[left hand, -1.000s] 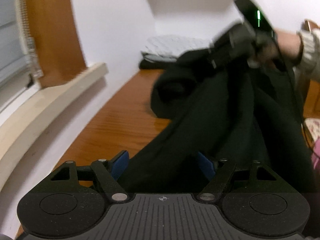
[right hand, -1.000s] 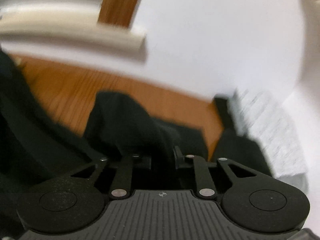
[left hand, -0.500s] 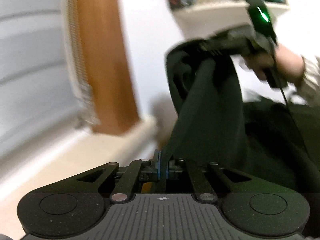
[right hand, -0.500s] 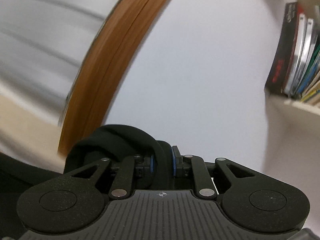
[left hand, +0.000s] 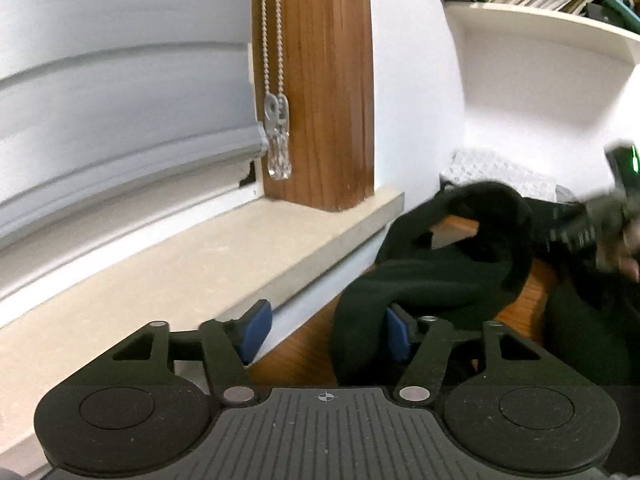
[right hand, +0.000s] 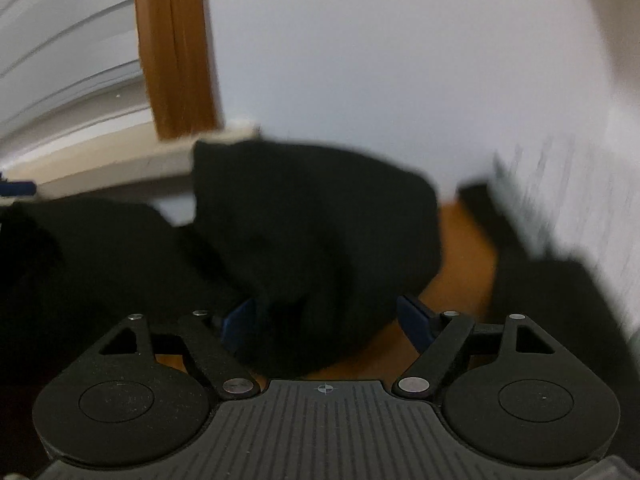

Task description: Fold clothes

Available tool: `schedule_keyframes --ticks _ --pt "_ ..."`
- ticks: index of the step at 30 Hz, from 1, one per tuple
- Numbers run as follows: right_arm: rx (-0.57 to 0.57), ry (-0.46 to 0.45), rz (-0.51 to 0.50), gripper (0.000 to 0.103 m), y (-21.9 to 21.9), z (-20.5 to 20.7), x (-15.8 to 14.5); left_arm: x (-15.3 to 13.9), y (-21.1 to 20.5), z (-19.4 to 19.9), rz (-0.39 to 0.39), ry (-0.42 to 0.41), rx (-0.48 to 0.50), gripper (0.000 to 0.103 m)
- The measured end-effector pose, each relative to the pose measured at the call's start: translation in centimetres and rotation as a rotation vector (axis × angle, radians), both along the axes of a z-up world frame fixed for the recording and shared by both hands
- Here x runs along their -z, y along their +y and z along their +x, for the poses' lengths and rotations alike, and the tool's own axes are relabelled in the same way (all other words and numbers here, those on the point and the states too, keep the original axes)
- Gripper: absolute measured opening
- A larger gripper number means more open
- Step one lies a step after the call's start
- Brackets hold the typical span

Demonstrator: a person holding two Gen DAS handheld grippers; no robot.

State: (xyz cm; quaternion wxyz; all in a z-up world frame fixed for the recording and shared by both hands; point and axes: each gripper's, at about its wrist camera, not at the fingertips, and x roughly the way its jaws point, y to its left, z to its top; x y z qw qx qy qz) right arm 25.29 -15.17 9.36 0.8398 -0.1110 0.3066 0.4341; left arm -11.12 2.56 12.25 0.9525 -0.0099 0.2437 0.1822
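Observation:
A black garment (left hand: 448, 280) lies bunched on the wooden table (left hand: 304, 360) near the wall; it also shows in the right wrist view (right hand: 312, 240). My left gripper (left hand: 326, 332) is open, with a fold of the cloth draped by its right pad (left hand: 396, 336). My right gripper (right hand: 328, 324) is open, with the garment lying loose between its blue pads (right hand: 416, 320). The right gripper also shows blurred at the right edge of the left wrist view (left hand: 600, 220).
A beige window sill (left hand: 180, 268) runs along the left, with a wooden frame (left hand: 320, 100) and blind cord (left hand: 276, 112) above. A white knitted item (left hand: 500, 172) on dark folded cloth sits by the back wall. A bookshelf (left hand: 540, 20) is above.
Both grippers were shut on the black garment and lifting it half a second ago; now both are open and the garment has dropped onto the table.

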Motion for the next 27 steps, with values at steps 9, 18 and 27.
schedule_keyframes --ticks 9,18,27 --pt "-0.127 -0.033 -0.004 0.080 -0.3 -3.7 5.9 -3.4 0.5 -7.0 -0.005 -0.027 -0.145 0.078" --pt "-0.166 -0.012 0.008 0.087 -0.1 -3.0 5.9 -3.0 -1.4 -23.3 -0.059 -0.066 -0.470 0.079" --pt "-0.174 -0.046 -0.032 0.090 0.7 -3.6 6.0 2.7 -6.9 -30.1 -0.221 -0.074 -0.525 0.072"
